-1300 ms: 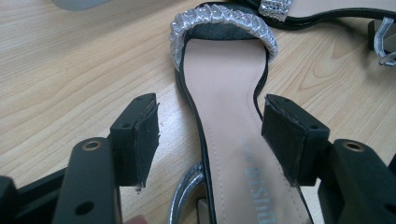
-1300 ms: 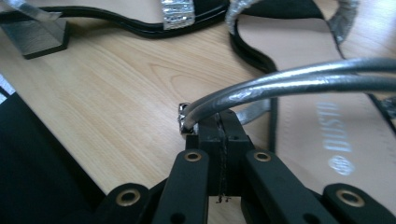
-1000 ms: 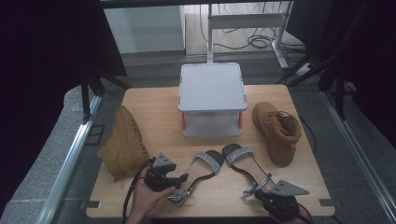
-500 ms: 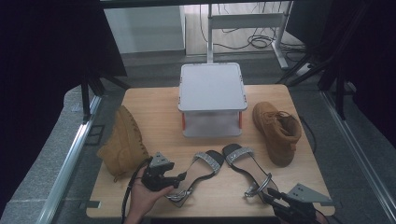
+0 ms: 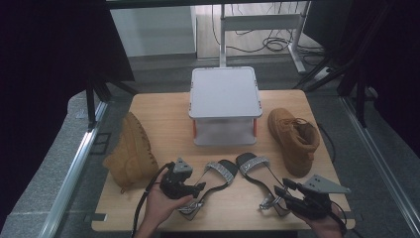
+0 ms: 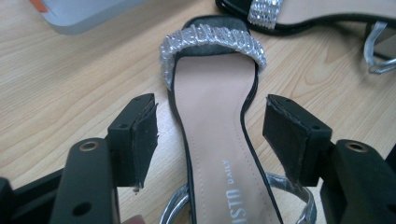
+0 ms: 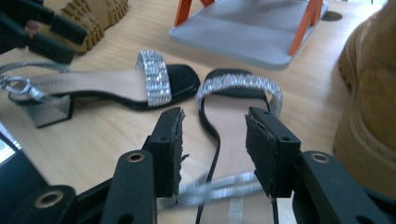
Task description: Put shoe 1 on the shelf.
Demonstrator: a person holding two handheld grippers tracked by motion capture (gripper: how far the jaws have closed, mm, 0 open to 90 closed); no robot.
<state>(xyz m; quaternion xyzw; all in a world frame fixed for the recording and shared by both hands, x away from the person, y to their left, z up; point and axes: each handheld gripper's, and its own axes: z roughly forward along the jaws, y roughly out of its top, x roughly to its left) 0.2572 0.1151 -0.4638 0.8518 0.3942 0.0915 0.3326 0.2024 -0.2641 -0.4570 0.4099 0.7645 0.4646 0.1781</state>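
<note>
Right gripper: jaws spread, having just been opening, straddling the heel end of the right sandal without pressing it. Left gripper: jaws wide, flanking the left sandal at frame centre, presumably aligned for pickup. Both sandals lie flat on the table.

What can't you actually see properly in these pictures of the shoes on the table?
- Left sandal: in the left gripper view the bottom edge cuts off its heel end and part of the printed insole lettering.
- Right sandal: in the right gripper view its silver ankle strap is smeared by blur, buckle unreadable.
- Right boot: the same view's right edge cuts it off.
- Grey stand: in the high view its top shelf hides most of the lower one.
</note>
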